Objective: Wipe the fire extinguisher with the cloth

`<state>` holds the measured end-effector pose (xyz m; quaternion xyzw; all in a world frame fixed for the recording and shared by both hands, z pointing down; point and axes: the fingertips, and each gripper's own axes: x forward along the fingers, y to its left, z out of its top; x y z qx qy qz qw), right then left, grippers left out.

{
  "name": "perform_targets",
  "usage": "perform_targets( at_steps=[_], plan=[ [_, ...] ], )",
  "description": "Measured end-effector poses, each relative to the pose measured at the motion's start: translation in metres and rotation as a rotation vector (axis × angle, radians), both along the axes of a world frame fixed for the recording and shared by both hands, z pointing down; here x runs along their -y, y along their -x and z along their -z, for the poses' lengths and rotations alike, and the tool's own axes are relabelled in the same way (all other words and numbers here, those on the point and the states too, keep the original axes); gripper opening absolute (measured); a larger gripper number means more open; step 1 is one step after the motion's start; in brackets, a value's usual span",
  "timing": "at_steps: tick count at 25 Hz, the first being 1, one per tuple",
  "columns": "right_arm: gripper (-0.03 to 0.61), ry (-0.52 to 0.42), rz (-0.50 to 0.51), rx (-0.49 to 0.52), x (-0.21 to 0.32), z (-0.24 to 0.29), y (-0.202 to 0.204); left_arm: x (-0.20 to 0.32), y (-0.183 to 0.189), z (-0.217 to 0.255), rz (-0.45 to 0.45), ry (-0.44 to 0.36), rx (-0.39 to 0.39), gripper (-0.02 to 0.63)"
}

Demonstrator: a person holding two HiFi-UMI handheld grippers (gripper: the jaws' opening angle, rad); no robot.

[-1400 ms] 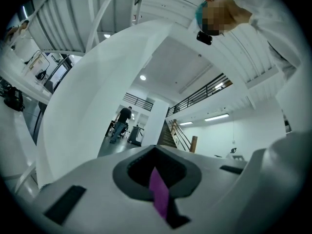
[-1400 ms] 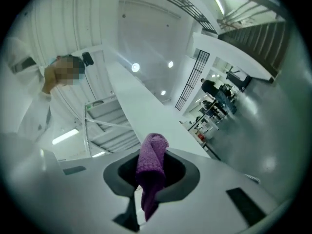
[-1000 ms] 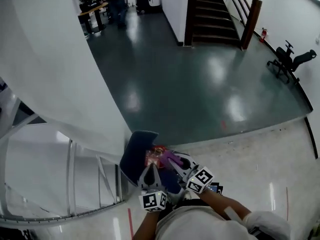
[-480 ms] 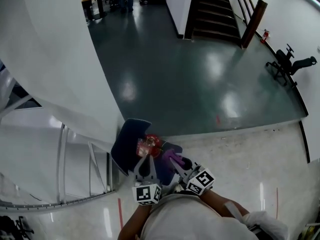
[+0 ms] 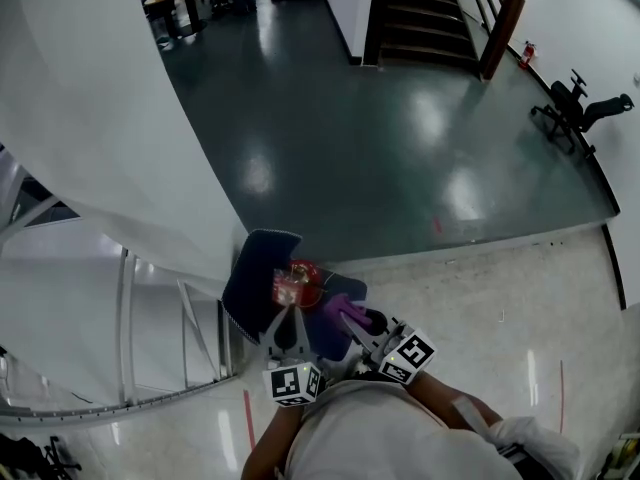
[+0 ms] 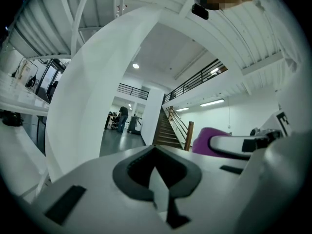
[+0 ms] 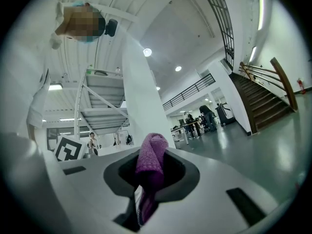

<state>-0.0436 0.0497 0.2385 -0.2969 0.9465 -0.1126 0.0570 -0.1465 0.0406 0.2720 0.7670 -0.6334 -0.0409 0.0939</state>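
The right gripper point(image 7: 148, 182) is pinching the purple cloth point(image 7: 151, 156) tight between its jaws, while the left gripper point(image 6: 159, 179) is showing its jaws closed together on nothing. The fire extinguisher point(image 5: 297, 282) is sitting low on the floor point(image 5: 420, 168) against a dark blue cover point(image 5: 256, 273), just ahead of both grippers. The wiping itself is apparently not under way yet (the cloth is hovering near the red top, contact unclear).
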Motion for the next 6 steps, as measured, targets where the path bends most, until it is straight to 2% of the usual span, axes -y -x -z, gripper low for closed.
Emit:
perform_targets(
  at_steps=[6],
  plan=[
    [0.055, -0.004, 0.0, 0.003, -0.0002, -0.0009, -0.0032, -0.003, 0.0004, -0.0067, -0.003, 0.017, 0.013, 0.006]
  ],
)
